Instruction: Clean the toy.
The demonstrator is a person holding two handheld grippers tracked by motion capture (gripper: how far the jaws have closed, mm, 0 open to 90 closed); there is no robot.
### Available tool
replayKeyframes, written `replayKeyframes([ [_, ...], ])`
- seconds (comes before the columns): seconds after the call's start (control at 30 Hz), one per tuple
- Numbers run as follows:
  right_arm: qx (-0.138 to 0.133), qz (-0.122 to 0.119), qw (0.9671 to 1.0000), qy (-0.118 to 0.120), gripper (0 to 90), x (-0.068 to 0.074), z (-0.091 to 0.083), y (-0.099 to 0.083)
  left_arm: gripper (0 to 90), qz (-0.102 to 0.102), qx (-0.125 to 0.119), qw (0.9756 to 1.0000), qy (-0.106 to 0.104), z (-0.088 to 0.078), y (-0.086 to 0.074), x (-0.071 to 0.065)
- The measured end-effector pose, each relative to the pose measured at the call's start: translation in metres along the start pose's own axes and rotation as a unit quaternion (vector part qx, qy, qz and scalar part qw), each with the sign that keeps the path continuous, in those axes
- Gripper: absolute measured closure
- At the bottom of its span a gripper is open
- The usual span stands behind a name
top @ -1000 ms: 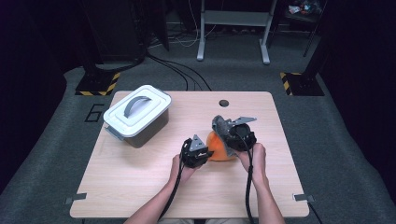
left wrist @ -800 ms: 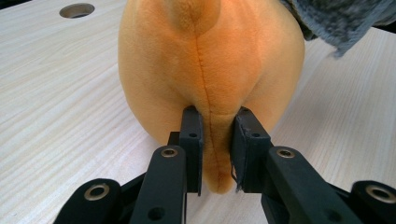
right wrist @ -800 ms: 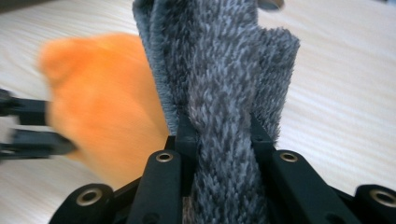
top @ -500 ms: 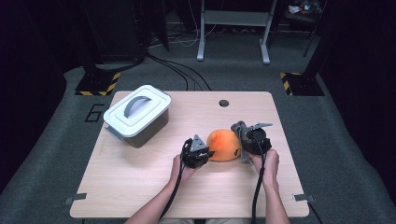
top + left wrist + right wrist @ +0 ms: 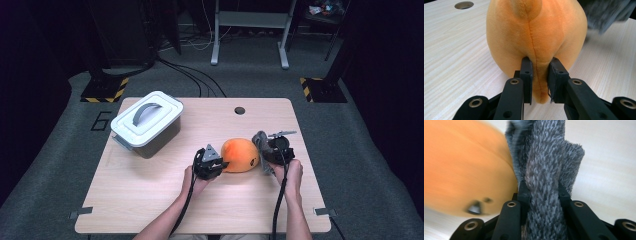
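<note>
High view: lying on the table [image 5: 150,200] between the two grippers, an orange plush toy [image 5: 240,155], long axis running across from left to right. Gripping it from its left end, the left gripper [image 5: 220,165], clamped on a fold of plush. Sitting just beside the toy's right end, the right gripper [image 5: 262,150], clamped on a grey fuzzy cloth [image 5: 260,142] touching the toy on that side. Standing well apart at the far left of the table, a white lidded box [image 5: 147,122] with a grey handle; lying beyond the toy near the far edge, a round hole [image 5: 239,110]. Nothing standing between cloth and toy.

Left gripper view: pinching a seam ridge at the toy's [image 5: 536,37] near end, the two black fingers [image 5: 526,75], drawn close with plush squeezed between them. Rising straight ahead, the toy's body, seam running away from the gripper. Hanging blurred at the upper right behind the toy, the grey cloth [image 5: 606,15].

Right gripper view: bunching upright between the closed fingers [image 5: 562,193], the grey cloth [image 5: 546,182], held firmly. Lying to the left and touching the cloth's edge, the orange toy [image 5: 464,170], blurred, a small dark mark showing low on it. Bare table [image 5: 609,170] stretching off to the right, so the toy probably needing a sideways sweep of the cloth toward the left of this view.
</note>
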State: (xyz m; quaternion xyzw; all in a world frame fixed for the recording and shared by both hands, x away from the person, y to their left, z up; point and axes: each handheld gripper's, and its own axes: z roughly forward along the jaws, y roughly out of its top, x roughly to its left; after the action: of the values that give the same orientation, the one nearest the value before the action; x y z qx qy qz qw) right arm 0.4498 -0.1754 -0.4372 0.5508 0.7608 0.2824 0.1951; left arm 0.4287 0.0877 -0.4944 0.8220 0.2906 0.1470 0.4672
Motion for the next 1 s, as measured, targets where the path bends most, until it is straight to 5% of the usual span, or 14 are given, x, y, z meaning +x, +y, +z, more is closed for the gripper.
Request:
replayKeyframes([
  [0.13, -0.042, -0.03, 0.9981, 0.033, 72.5, 0.02, -0.022, 0.018, 75.5, 0.002, 0.001, 1.0, -0.001, 0.0, 0.0, 0.0],
  [0.3, -0.022, -0.063, 0.9972, 0.035, 73.3, 0.041, -0.009, 0.027, 73.7, -0.004, 0.0, 1.0, 0.001, 0.0, 0.0, 0.001],
  [0.53, -0.012, -0.058, 0.9977, 0.032, 74.3, 0.039, 0.002, 0.022, 59.6, -0.014, -0.003, 0.9999, -0.003, 0.0, 0.0, 0.003],
  [0.7, -0.01, -0.051, 0.9982, 0.028, 74.4, 0.035, 0.005, 0.02, 44.9, -0.055, -0.002, 0.9985, -0.007, -0.001, -0.007, 0.008],
  [1.0, -0.012, -0.046, 0.9985, 0.026, 74.6, 0.031, 0.005, 0.018, 37.9, -0.097, 0.01, 0.9948, -0.031, 0.004, -0.018, 0.012],
])
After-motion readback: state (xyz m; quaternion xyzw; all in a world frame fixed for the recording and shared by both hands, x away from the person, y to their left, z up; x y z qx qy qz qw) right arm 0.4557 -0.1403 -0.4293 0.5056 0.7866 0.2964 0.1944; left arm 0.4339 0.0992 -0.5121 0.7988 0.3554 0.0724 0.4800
